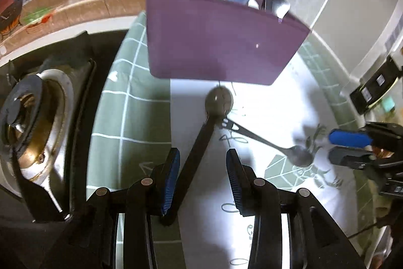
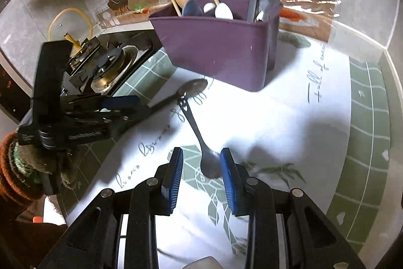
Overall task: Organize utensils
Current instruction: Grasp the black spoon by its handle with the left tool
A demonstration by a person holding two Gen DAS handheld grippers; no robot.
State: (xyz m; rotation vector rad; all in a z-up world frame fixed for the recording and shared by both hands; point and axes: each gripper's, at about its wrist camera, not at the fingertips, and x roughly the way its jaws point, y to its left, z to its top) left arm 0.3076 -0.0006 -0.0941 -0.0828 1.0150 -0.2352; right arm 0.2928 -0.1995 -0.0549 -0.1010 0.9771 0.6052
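Two spoons [image 1: 218, 100] [image 2: 211, 163] crossed on mat, one purple holder [image 2: 216, 47], both tools [image 1: 202, 178] [image 2: 201, 175] wide, empty

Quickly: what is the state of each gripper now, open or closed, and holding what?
Left gripper: open, black-handled spoon between its jaws, not gripped.
Right gripper: open around the metal spoon, not gripped.

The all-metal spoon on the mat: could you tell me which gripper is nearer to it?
Right. The right gripper straddles the metal spoon at its bowl; the left gripper is around the black-handled spoon.
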